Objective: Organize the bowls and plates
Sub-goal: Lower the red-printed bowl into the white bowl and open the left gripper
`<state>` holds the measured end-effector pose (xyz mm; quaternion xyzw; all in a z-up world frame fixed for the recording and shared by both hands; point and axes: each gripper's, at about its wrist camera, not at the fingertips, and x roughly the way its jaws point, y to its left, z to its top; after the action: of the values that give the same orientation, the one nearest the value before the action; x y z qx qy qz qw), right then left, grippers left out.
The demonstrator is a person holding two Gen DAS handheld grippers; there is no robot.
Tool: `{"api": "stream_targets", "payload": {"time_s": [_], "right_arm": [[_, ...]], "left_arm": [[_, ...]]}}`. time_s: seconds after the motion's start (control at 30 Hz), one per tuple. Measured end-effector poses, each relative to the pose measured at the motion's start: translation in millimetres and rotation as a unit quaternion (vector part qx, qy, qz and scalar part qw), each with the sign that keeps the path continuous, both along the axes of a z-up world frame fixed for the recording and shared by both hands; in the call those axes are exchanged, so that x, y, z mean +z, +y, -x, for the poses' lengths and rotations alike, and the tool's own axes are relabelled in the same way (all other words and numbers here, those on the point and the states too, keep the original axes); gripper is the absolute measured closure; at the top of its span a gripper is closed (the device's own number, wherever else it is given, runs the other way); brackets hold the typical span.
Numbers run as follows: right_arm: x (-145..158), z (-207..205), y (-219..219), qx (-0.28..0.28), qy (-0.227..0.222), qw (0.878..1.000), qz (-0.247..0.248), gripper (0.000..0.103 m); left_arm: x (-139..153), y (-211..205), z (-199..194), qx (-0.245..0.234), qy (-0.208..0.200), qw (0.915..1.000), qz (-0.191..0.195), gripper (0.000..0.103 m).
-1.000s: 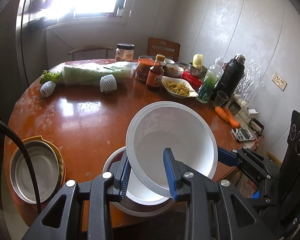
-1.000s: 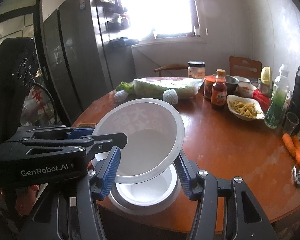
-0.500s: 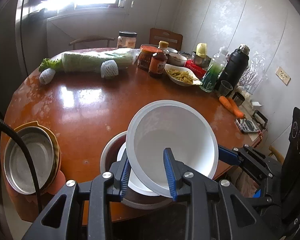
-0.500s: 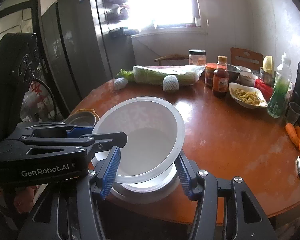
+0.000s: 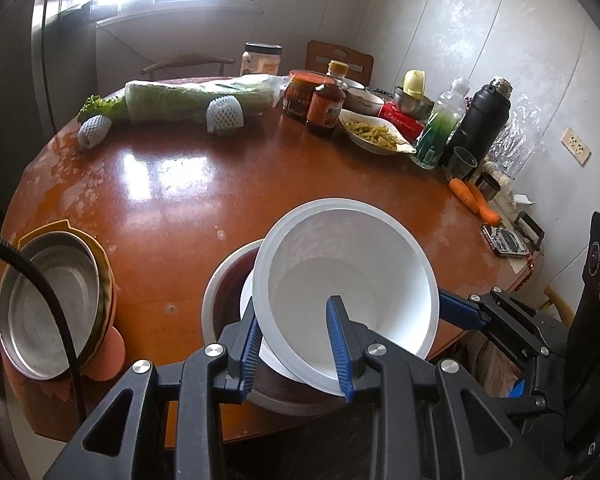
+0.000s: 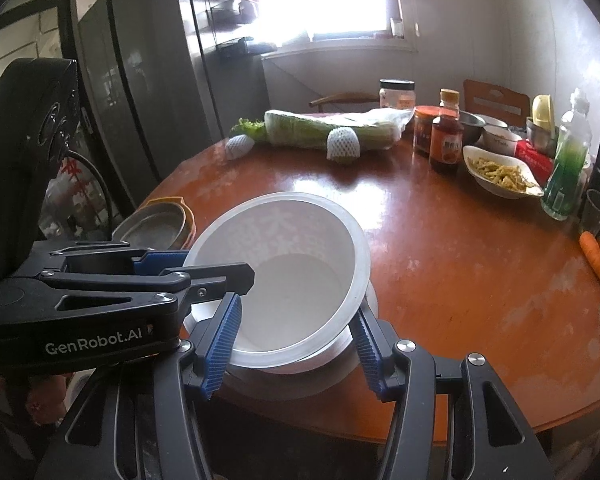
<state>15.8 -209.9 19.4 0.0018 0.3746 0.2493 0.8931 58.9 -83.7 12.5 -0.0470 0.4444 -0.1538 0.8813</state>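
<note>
A white plastic bowl [image 5: 360, 264] [image 6: 300, 240] hangs tilted just above a stack at the table's near edge. My left gripper [image 5: 294, 308] is shut on its near rim, one pad inside and one outside. My right gripper [image 6: 296, 308] is shut on the opposite side, its pads flanking the wall under the rim. Each gripper shows in the other's view: the right gripper [image 5: 456, 314] at the bowl's right, the left gripper [image 6: 236, 272] across its left rim. The stack is a grey-rimmed bowl [image 5: 220, 292] [image 6: 300, 384] with a white bowl [image 5: 246, 304] [image 6: 366, 316] nested inside, mostly hidden.
A metal bowl [image 5: 48, 300] sits in a yellow one at the round wooden table's [image 5: 180, 200] left edge. Along the far side are wrapped cabbage [image 5: 196, 96], jars, a sauce bottle [image 5: 326, 104], a dish of food [image 5: 374, 132], a black flask [image 5: 482, 120] and carrots [image 5: 474, 200].
Both grippers have sunk together with the white bowl, bringing it down close onto the nested stack. The grips look the same.
</note>
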Motion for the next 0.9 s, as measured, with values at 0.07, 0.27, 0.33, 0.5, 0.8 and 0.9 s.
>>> {"api": "stream_targets", "payload": {"time_s": [0.07,0.27,0.33,0.5,0.8,0.9], "right_arm": [[-2,-1,0,0.0,0.002,1.0,0.0,0.045],[-8,-2,0,0.002,0.01,1.0,0.001,0.045],[-10,-2,1,0.002,0.013,1.0,0.002,0.045],[-13,-5,3,0.002,0.018,1.0,0.004,0.045],[-19,-7,5,0.003,0.022,1.0,0.008,0.045],[-21,-8,5,0.003,0.024,1.0,0.009,0.045]], "left_arm": [[-2,0,-1,0.0,0.002,1.0,0.0,0.071],[-8,0,-3,0.001,0.008,1.0,-0.004,0.071],[-11,0,-3,0.001,0.01,0.9999,-0.005,0.071],[-15,0,-6,0.002,0.015,0.9999,-0.006,0.071],[-20,0,-8,0.004,0.019,0.9998,-0.011,0.071],[-21,-1,-8,0.005,0.02,0.9997,-0.013,0.071]]}}
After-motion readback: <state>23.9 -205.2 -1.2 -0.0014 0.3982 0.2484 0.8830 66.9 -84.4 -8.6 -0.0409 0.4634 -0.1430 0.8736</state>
